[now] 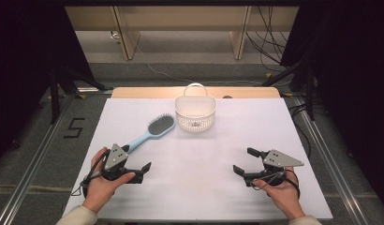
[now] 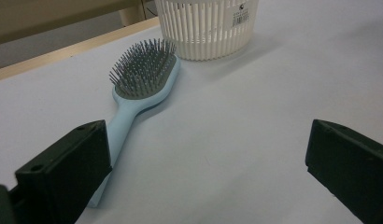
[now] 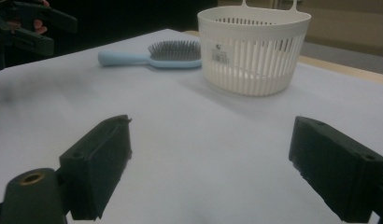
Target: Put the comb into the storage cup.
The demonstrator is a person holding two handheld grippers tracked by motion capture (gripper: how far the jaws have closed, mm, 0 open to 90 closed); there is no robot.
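Note:
A light blue hairbrush (image 1: 154, 130) with grey bristles lies on the white table (image 1: 204, 145), its handle pointing toward the near left. Right of its head stands a white slatted basket (image 1: 195, 112) with a loop handle. My left gripper (image 1: 136, 158) rests at the near left, open and holding nothing, close to the handle's end. In the left gripper view the hairbrush (image 2: 143, 79) runs past the left jaw, and the basket (image 2: 208, 28) is beyond it. My right gripper (image 1: 243, 160) sits open at the near right, aimed at the basket (image 3: 252, 51) and the hairbrush (image 3: 157, 57).
A bare wooden strip (image 1: 195, 92) runs along the table's far edge. Beyond it are wooden legs and cables on the floor. Metal rails flank the table on both sides. The left gripper (image 3: 26, 23) shows far off in the right gripper view.

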